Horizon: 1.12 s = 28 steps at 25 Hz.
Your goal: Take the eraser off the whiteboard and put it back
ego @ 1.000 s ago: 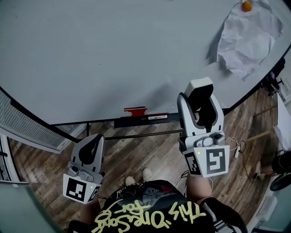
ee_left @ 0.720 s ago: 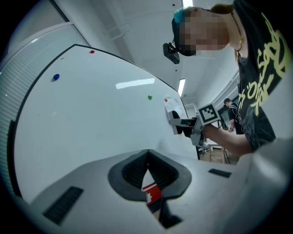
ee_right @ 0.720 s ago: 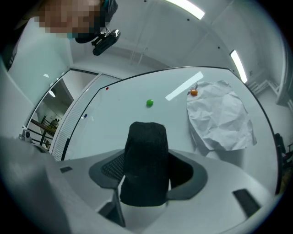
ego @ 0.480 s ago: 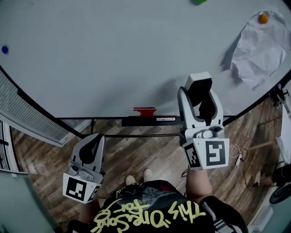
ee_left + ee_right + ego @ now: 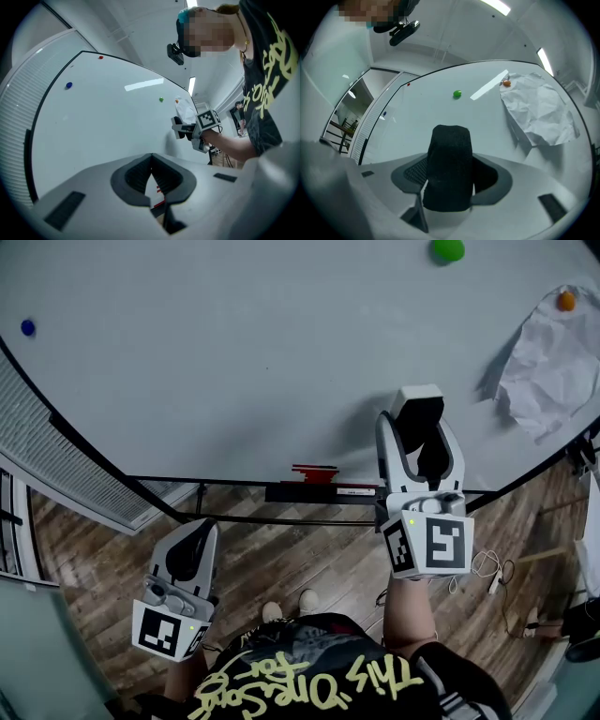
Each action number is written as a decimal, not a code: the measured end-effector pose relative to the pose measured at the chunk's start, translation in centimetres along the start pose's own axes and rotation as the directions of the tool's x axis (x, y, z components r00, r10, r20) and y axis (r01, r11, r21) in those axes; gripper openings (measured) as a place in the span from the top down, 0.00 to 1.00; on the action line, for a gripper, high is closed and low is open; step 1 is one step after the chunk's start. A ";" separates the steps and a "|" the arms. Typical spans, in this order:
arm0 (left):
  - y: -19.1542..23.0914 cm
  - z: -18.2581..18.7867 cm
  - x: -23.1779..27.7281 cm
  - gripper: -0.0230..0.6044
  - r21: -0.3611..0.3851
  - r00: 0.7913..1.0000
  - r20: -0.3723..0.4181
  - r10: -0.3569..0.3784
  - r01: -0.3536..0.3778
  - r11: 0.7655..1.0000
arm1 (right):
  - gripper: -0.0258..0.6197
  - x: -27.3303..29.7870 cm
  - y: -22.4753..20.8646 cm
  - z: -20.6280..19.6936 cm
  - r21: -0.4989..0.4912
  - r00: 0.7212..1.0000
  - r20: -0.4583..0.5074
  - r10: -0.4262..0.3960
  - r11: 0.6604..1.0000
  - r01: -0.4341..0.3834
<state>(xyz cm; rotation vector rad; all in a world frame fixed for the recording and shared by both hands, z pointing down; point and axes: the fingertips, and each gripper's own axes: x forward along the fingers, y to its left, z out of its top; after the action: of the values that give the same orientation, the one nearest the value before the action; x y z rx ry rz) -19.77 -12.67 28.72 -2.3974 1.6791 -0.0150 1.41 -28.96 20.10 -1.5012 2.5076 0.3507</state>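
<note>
Pale whiteboard (image 5: pixel 234 362) (crumpled paper (image 5: pixel 548 371) pinned) above wooden floor (image 5: pixel 281 563)

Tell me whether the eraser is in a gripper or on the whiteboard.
In the right gripper, jaws shut on the eraser. Whether it touches the whiteboard, cannot tell.

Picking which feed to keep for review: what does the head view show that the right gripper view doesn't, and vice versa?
Head view only: the left gripper, the tray with red items, the wooden floor. Right gripper view only: a red magnet and the head camera. Both: the whiteboard, green magnet, orange magnet, crumpled paper, and the eraser clamped in the tongs of the right gripper.
</note>
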 end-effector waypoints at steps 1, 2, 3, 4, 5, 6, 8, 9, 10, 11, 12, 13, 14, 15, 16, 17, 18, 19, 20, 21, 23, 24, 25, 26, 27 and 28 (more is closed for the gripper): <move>0.1 0.0 -0.1 0.95 0.000 1.000 0.000 0.005 -0.005 1.000 | 0.56 0.2 -0.1 -0.1 -0.003 1.000 -0.002 -0.006 1.000 0.006; 0.3 0.0 -0.2 0.95 -0.002 1.000 -0.002 0.010 -0.010 1.000 | 0.56 0.3 -0.2 -0.2 -0.006 1.000 -0.004 -0.011 1.000 0.011; 0.4 0.0 -0.2 0.95 -0.003 1.000 -0.004 0.015 -0.015 1.000 | 0.56 0.5 -0.2 -0.2 -0.010 1.000 -0.007 -0.015 1.000 0.015; 0.5 0.0 -0.3 0.95 -0.004 1.000 -0.005 0.020 -0.020 1.000 | 0.56 0.7 -0.2 -0.3 -0.017 1.000 -0.009 -0.020 1.000 0.020; 0.6 0.0 -0.4 0.95 -0.004 1.000 -0.003 0.024 -0.024 1.000 | 0.56 0.8 -0.2 -0.4 -0.025 1.000 -0.012 -0.024 0.999 0.024; 0.7 0.0 -0.5 0.95 -0.005 1.000 0.000 0.028 -0.028 1.000 | 0.56 1.0 -0.2 -0.5 -0.030 1.000 -0.015 -0.027 0.999 0.027; 0.9 0.0 -0.6 0.95 -0.005 0.999 0.001 0.032 -0.032 0.999 | 0.56 1.3 -0.3 -0.8 -0.032 0.999 -0.021 -0.033 0.999 0.033; 1.0 -0.1 -0.5 0.95 -0.005 0.999 -0.004 0.033 -0.033 0.999 | 0.56 1.5 -0.4 -1.0 -0.032 0.999 -0.025 -0.038 0.999 0.037; 1.1 -0.2 -0.5 0.95 -0.005 0.999 -0.007 0.035 -0.035 0.999 | 0.56 1.6 -0.6 -1.2 -0.032 0.998 -0.032 -0.046 0.998 0.045; 1.2 -0.3 -0.5 0.95 -0.006 0.999 -0.008 0.037 -0.037 0.999 | 0.56 1.8 -0.7 -1.4 -0.035 0.998 -0.040 -0.055 0.998 0.054; 1.2 -0.2 -0.4 0.95 -0.007 0.999 -0.006 0.039 -0.039 0.999 | 0.56 1.9 -0.9 -1.6 -0.040 0.997 -0.046 -0.064 0.997 0.062; 1.3 -0.2 -0.3 0.95 -0.008 0.999 -0.003 0.039 -0.039 0.999 | 0.56 2.0 -1.0 -1.7 -0.050 0.996 -0.051 -0.072 0.996 0.069; 1.3 -0.1 -0.3 0.95 -0.009 0.999 -0.002 0.039 -0.039 0.999 | 0.56 2.1 -1.0 -1.8 -0.063 0.995 -0.055 -0.078 0.995 0.075; 1.4 -0.1 -0.3 0.95 -0.009 0.999 -0.005 0.039 -0.039 0.999 | 0.56 2.2 -1.0 -1.9 -0.075 0.995 -0.058 -0.083 0.994 0.079; 1.5 -0.2 -0.3 0.95 -0.009 0.999 -0.007 0.040 -0.040 0.999 | 0.56 2.2 -1.0 -1.9 -0.083 0.994 -0.060 -0.086 0.993 0.081; 1.5 -0.1 -0.2 0.95 -0.010 0.999 -0.004 0.040 -0.040 0.999 | 0.56 2.3 -1.0 -1.9 -0.085 0.994 -0.061 -0.088 0.993 0.082; 1.6 -0.1 -0.2 0.95 -0.011 0.999 0.001 0.040 -0.040 0.999 | 0.56 2.3 -1.0 -1.9 -0.083 0.994 -0.060 -0.089 0.993 0.083; 1.7 -0.1 -0.2 0.95 -0.009 0.999 0.000 0.042 -0.042 0.999 | 0.56 2.4 -1.0 -1.9 -0.079 0.994 -0.060 -0.089 0.993 0.084; 1.8 -0.4 -0.2 0.95 -0.007 0.999 -0.008 0.043 -0.043 0.999 | 0.56 2.4 -1.0 -2.0 -0.076 0.994 -0.060 -0.089 0.993 0.085; 1.8 -0.5 -0.2 0.95 -0.007 0.999 -0.015 0.042 -0.042 0.999 | 0.56 2.5 -1.0 -2.0 -0.074 0.994 -0.062 -0.090 0.994 0.085; 1.8 -0.4 -0.1 0.95 -0.011 0.999 -0.006 0.040 -0.040 0.999 | 0.56 2.6 -1.1 -2.1 -0.076 0.994 -0.066 -0.093 0.993 0.088; 1.8 -0.3 0.0 0.95 -0.013 0.999 0.003 0.039 -0.039 0.999 | 0.56 2.6 -1.2 -2.1 -0.079 0.993 -0.066 -0.096 0.993 0.091; 1.8 -0.3 0.0 0.95 -0.013 0.999 0.007 0.040 -0.040 0.999 | 0.56 2.6 -1.2 -2.2 -0.084 0.993 -0.066 -0.100 0.992 0.094; 1.9 -0.4 0.0 0.95 -0.011 0.999 0.005 0.042 -0.042 0.999 | 0.56 2.6 -1.3 -2.2 -0.088 0.992 -0.067 -0.103 0.991 0.097; 1.9 -0.5 0.0 0.95 -0.010 0.999 0.000 0.042 -0.042 0.999 | 0.56 2.7 -1.3 -2.2 -0.092 0.992 -0.068 -0.105 0.991 0.099; 1.9 -0.6 0.0 0.95 -0.010 0.999 -0.006 0.042 -0.042 0.999 | 0.56 2.7 -1.4 -2.2 -0.095 0.992 -0.069 -0.108 0.990 0.101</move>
<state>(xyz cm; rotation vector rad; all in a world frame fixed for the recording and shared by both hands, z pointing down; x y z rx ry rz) -21.65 -13.36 28.96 -2.3702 1.7362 -0.0072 1.26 -32.56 21.30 -1.7026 2.4873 0.4046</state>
